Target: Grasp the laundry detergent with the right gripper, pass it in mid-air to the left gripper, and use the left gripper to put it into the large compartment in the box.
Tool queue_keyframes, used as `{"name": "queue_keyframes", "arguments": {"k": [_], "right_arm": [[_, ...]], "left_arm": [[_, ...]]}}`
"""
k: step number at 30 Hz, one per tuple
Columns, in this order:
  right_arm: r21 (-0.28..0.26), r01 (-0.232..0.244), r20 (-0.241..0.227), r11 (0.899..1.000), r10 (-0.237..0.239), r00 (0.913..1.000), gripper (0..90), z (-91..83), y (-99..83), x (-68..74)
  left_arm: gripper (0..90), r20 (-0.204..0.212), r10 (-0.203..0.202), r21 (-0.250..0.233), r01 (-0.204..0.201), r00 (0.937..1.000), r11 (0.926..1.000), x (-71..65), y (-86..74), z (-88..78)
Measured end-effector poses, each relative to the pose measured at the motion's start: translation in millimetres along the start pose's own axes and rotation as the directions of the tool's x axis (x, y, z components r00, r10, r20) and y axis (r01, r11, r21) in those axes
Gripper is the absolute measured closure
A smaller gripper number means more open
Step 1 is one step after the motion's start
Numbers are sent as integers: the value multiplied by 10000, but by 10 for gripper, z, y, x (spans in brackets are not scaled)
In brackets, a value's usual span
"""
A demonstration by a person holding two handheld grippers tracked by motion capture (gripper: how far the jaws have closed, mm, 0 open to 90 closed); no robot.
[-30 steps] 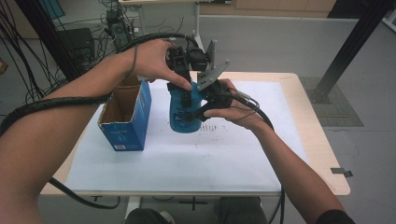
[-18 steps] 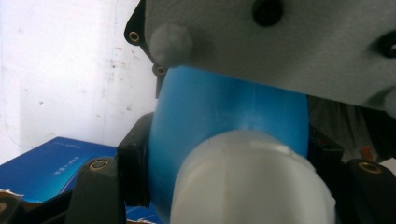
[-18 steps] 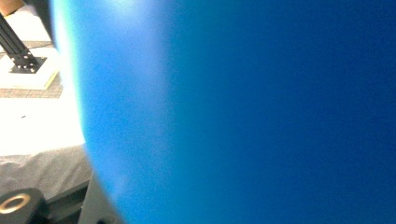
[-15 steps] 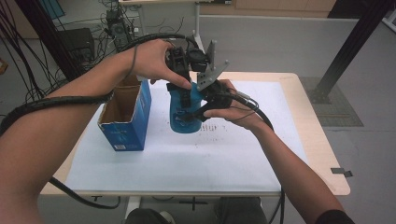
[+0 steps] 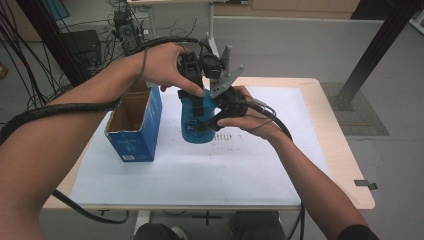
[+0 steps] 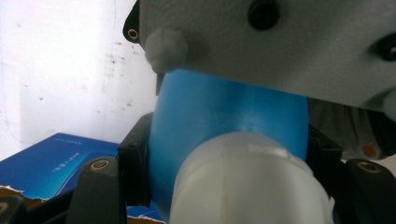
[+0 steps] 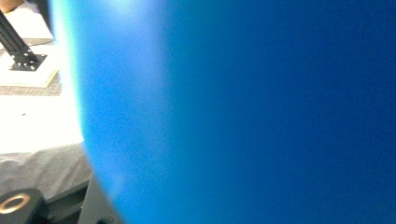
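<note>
A blue bottle (image 5: 192, 128) with a white cap (image 6: 247, 182) stands upright on the white sheet at the table's middle. My left gripper (image 5: 196, 96) comes down from above and is shut on the bottle's top; in the left gripper view the cap sits between its black jaws, with the blue body (image 6: 224, 107) beyond. My right gripper (image 5: 209, 119) reaches in from the right and is shut on the bottle's body, which looms as a blue wall (image 7: 257, 112) in the right gripper view. Its grey plate (image 5: 225, 75) stands just above the bottle.
An open blue cardboard box (image 5: 132, 125) stands upright just left of the bottle, its top flaps open. The white sheet (image 5: 225, 170) covers most of the wooden table (image 5: 345, 160). Cables trail from both grippers. A black frame post (image 5: 370, 55) rises at the back right.
</note>
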State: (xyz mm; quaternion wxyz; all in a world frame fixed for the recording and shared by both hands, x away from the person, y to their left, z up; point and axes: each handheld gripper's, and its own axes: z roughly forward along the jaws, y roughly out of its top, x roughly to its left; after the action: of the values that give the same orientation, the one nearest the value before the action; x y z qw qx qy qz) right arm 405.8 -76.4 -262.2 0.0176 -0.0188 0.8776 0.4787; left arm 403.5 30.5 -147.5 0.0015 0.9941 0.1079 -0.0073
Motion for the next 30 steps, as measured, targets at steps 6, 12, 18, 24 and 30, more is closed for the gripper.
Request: {"name": "queue_keyframes", "arguments": {"k": [6,12,18,24,30], "right_arm": [[28,4,37,10000,-4,10000,434,9,-4,-5],[7,-39,-29,10000,39,10000,433,13,-5,-5],[3,-66,-8,10000,66,10000,431,4,-7,-5],[-3,-50,8,10000,50,10000,430,5,-10,-8],[-110,-110,-39,9999,109,9999,428,5,-15,-6]], "left_arm": [[364,-44,-7,-78,7,10000,10000,1,-11,9],[366,-20,-64,-40,64,10000,10000,-3,-4,8],[366,-42,-41,-107,41,10000,9999,-3,-4,7],[367,-72,-49,-65,49,10000,10000,-7,3,6],[367,-74,-83,-29,82,9999,10000,-11,10,1]]}}
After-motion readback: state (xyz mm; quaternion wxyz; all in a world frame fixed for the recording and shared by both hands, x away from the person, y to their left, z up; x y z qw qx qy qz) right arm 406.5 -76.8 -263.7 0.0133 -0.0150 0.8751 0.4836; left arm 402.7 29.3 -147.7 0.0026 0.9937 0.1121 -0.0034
